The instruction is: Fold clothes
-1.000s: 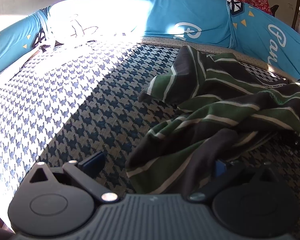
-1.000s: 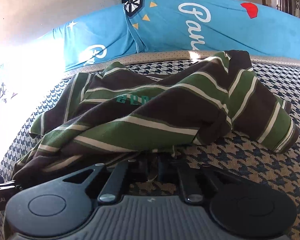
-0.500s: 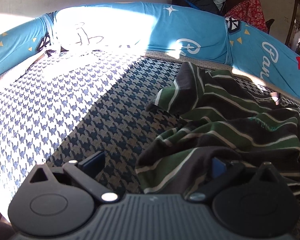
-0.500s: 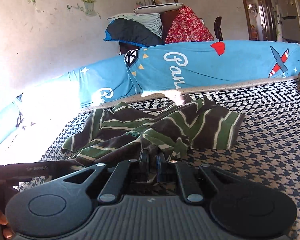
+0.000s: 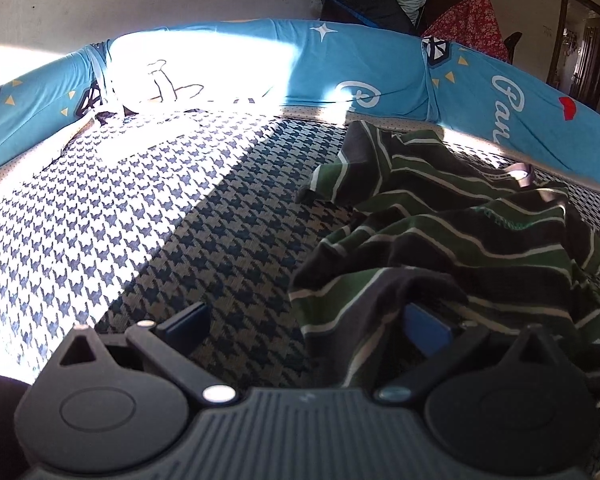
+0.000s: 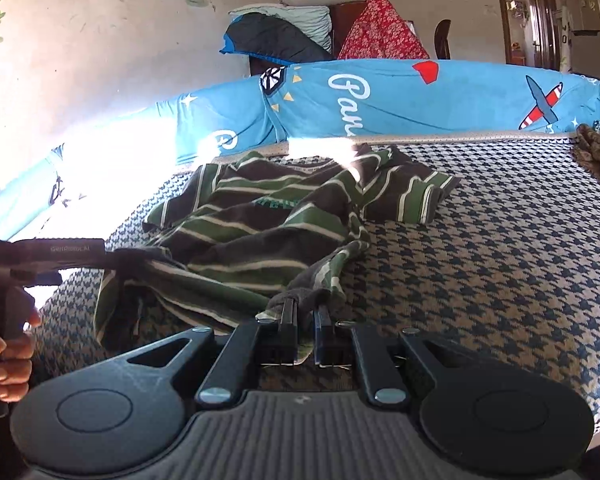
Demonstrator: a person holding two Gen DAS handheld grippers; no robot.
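— Since a second ago we have drawn the striped shirt back along the houndstooth mattress, away from the blue bumper.
— Grips?
— Right gripper clenched on a hem corner; left gripper spread wide, cloth draped over one finger, ungrasped.
— Advice: clamp left, then pull evenly.

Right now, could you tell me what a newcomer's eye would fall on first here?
First the crumpled green-and-brown striped shirt lying mid-bed on the houndstooth cover. Behind it runs a bright blue padded bumper, glaring white with sunlight at its left end. Nearest the camera, the right tool pinches the shirt's hem.
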